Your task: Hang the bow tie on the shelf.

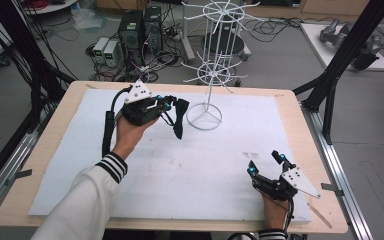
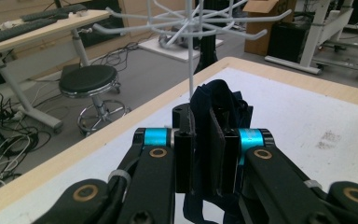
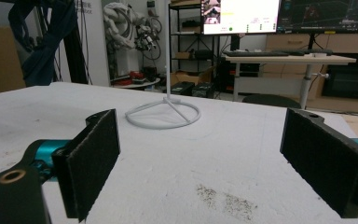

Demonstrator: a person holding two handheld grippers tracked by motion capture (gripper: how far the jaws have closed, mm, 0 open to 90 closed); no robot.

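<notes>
A dark navy piece of cloth hangs above the white mat, left of the rack's base. My left gripper is shut on it. In the left gripper view the cloth is pinched between the two pads and bulges out above them, with the gripper pointing toward the rack. The white wire rack stands at the back middle of the table, with hooked arms spread at two levels and a ring base. My right gripper rests low at the front right, open, with nothing between its pads.
A white foam mat covers the wooden table. Black frame posts rise at both back corners. A smudge of dirt lies on the mat ahead of the right gripper. A stool, computers and cables are on the floor behind.
</notes>
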